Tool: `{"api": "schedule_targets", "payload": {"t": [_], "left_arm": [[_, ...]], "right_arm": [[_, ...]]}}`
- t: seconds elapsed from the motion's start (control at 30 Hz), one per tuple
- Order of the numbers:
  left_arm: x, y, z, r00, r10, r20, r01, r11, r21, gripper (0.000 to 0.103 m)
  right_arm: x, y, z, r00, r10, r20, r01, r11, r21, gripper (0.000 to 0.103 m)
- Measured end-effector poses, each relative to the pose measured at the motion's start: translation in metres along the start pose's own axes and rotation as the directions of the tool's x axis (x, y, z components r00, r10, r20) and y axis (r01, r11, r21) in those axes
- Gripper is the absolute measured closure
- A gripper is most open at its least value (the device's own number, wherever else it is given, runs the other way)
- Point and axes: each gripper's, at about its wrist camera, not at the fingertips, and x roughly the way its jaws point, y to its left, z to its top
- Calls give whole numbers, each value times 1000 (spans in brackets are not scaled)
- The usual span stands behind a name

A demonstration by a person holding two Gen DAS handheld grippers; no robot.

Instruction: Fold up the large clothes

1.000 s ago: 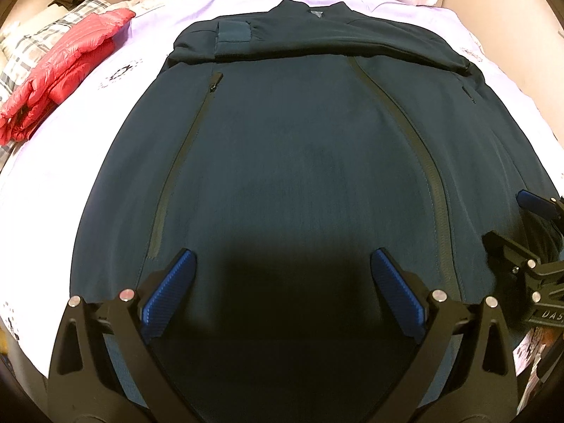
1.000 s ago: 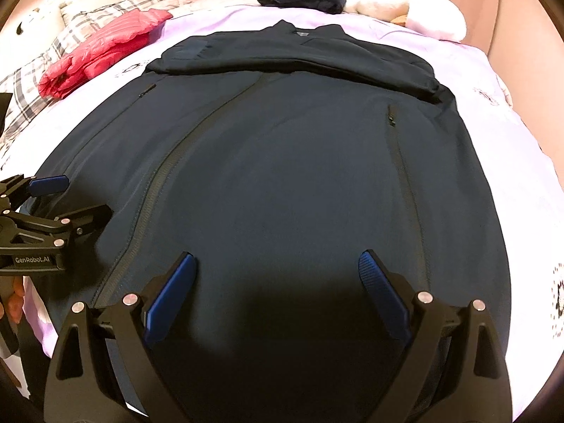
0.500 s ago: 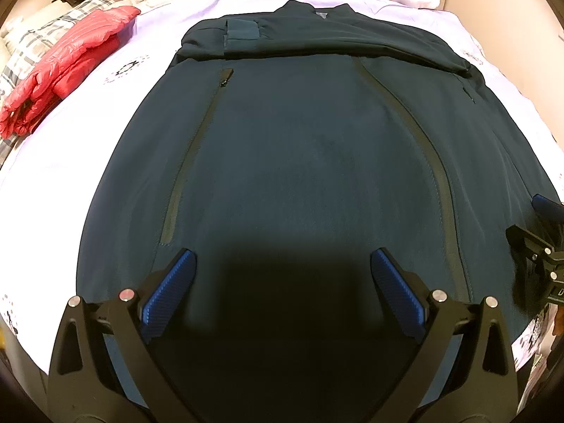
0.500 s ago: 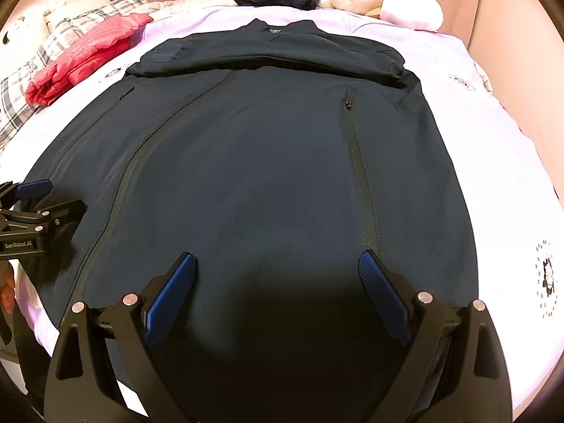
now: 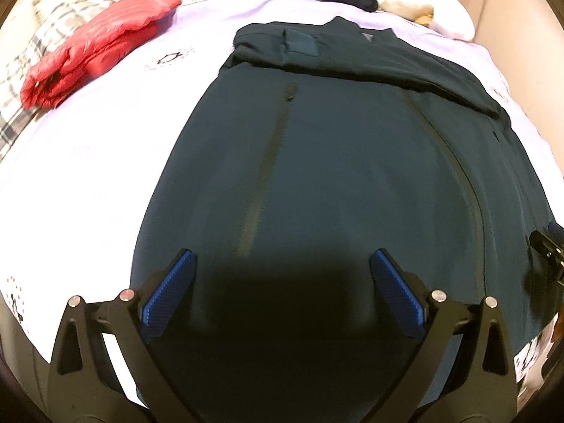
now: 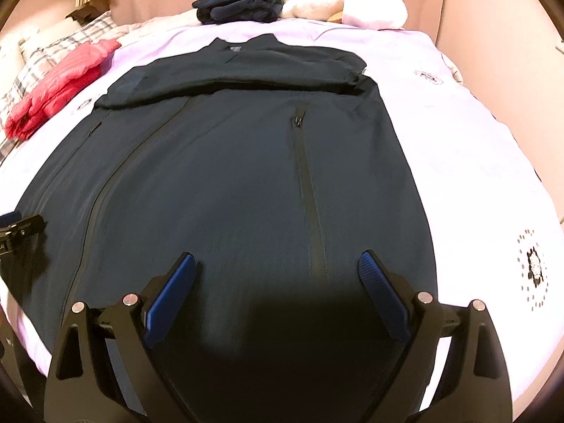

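Observation:
A large dark navy jacket (image 5: 352, 162) lies flat on the bed, front up, sleeves folded across its chest near the collar; it also shows in the right wrist view (image 6: 229, 183). My left gripper (image 5: 282, 278) is open and empty, hovering over the jacket's hem on its left half. My right gripper (image 6: 278, 282) is open and empty over the hem's right half, near a pocket zip (image 6: 308, 190). Each gripper shows at the edge of the other's view: the right gripper (image 5: 550, 250) and the left gripper (image 6: 17, 229).
The bed has a pale lilac sheet (image 5: 88, 162). A red puffer jacket (image 5: 98, 46) lies at the far left on a plaid blanket (image 6: 38, 60). A folded dark garment (image 6: 239, 7) and a white pillow (image 6: 352, 7) sit at the head.
Both grippers have moved apart, the left one leftwards and the right one rightwards along the hem. The jacket has not moved. Both stay open.

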Motion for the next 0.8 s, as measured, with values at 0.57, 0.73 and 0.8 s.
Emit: {"api": "schedule_targets", "payload": {"t": [0.57,0.73,0.8], "left_arm": [[3,-2,-15,999,27,-28,-25,998,50,2],[-1,-1,-21,999,29,-27,-28,998,58,2],[-4,-1,-23,999,31,-26,-29,998,59,2]], "right_arm": [[10,-2,-15,999,-12,-49,11,999,-35,8],[4,-3,-22,998,-13,-59,10,999,-39,8],[0,-3,-26,998,-13,-60,10,999,-42,8]]}}
